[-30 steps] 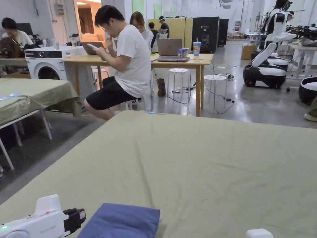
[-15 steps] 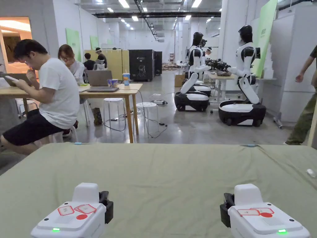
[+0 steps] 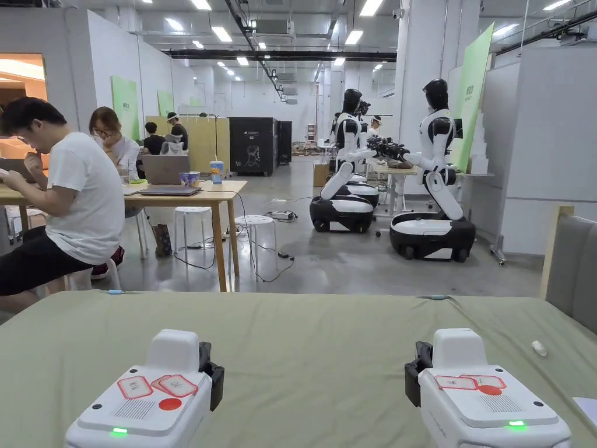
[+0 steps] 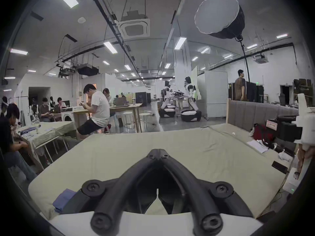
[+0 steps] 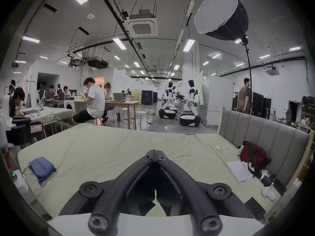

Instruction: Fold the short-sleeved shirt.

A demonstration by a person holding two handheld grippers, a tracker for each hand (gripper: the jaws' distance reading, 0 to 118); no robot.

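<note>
Your left gripper [image 4: 158,152] and right gripper [image 5: 156,152] hover side by side over the green bed sheet [image 3: 315,344], each with jaws pressed together on nothing. The folded blue shirt [image 5: 41,169] lies on the sheet well left of your right gripper.

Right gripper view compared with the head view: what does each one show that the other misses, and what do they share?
Right gripper view: a folded blue cloth garment lying on the sheet, a dark red fabric bag near the grey padded headboard, and the right gripper with jaws closed, empty. Head view: that gripper's white housing top with red-edged stickers and a green light. Both: the olive-green bed sheet, the seated person in a white T-shirt, and two black-and-white humanoid robots.
</note>
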